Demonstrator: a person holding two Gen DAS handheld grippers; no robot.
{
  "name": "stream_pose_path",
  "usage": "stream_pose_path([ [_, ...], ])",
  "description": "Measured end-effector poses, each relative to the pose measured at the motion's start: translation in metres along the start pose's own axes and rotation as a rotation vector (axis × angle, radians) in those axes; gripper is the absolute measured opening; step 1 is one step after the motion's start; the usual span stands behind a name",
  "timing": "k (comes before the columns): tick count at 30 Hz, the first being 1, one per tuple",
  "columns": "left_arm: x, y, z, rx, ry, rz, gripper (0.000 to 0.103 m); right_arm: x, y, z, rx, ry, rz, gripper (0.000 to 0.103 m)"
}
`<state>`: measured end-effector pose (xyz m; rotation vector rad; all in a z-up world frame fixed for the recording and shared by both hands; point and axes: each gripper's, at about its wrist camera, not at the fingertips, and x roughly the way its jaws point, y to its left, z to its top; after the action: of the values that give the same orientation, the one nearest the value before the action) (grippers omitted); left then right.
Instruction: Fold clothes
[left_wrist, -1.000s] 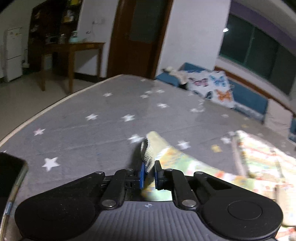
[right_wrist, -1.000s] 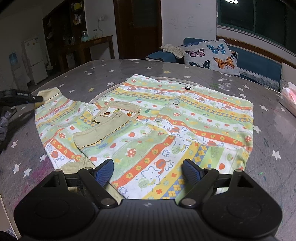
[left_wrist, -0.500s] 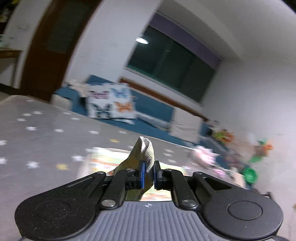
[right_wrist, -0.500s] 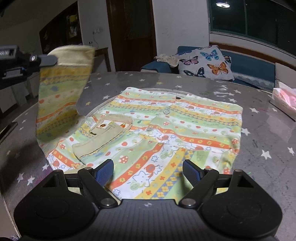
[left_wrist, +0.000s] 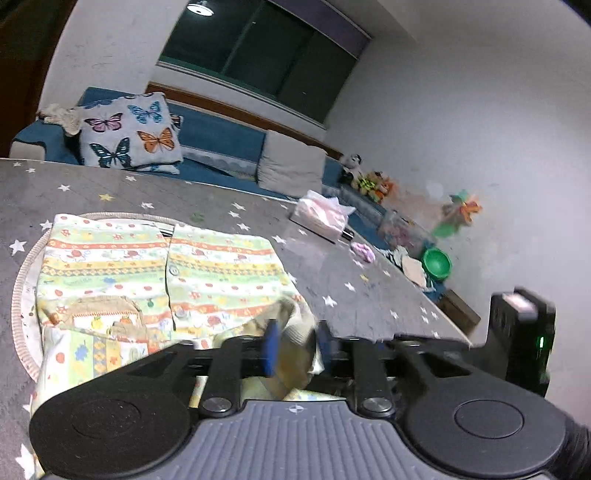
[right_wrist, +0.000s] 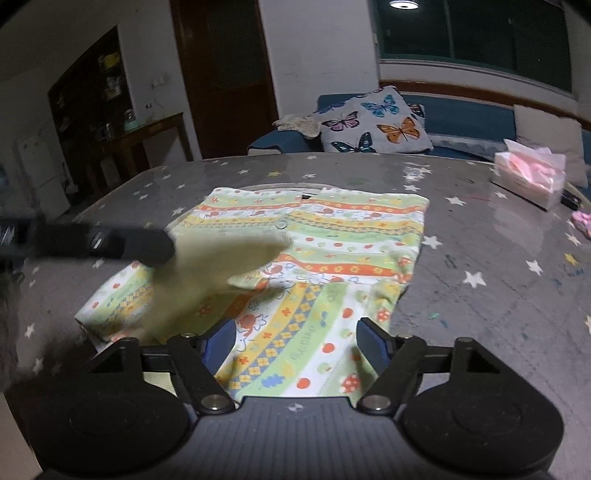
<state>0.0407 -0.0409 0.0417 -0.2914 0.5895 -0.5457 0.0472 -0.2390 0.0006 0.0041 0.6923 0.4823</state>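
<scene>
Left wrist view: the left gripper (left_wrist: 293, 345), jaws parted slightly with the beige cuff (left_wrist: 295, 325) of a sleeve between its blue pads, hangs over the patterned shirt (left_wrist: 159, 266), which lies spread on the star-print table (left_wrist: 369, 288) from 9 to 12 o'clock of the tool. Motion blur makes it hard to say whether the pads grip firmly. A tissue pack (left_wrist: 321, 216) sits at 1 o'clock, well apart.

Right wrist view: the right gripper (right_wrist: 295, 345), wide open and empty, hovers just above the shirt's near hem (right_wrist: 303, 354). At 10 o'clock the left gripper (right_wrist: 110, 243) carries the blurred sleeve (right_wrist: 221, 266) across the shirt front.

To fold well, the sleeve should probably be laid flat across the chest, cuff released only once it rests there, with the right tool ready to pin the hem against sliding.
</scene>
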Motion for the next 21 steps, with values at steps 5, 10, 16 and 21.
stream_pose_path([
  [5, -0.021, 0.024, 0.005, -0.007, -0.06, 0.066, 0.043, -0.007, 0.0, 0.007, 0.026, -0.021, 0.026, 0.058],
  [10, -0.028, 0.053, 0.0, 0.01, -0.051, 0.241, 0.043, -0.002, 0.0, 0.013, 0.069, -0.023, 0.055, 0.05],
  [16, -0.032, 0.079, -0.016, 0.019, 0.0, 0.373, 0.043, 0.0, -0.014, 0.021, 0.176, -0.042, 0.066, 0.045],
  [21, -0.026, 0.088, -0.02, 0.034, 0.025, 0.418, 0.043, 0.026, -0.018, 0.018, 0.197, 0.03, 0.064, 0.039],
])
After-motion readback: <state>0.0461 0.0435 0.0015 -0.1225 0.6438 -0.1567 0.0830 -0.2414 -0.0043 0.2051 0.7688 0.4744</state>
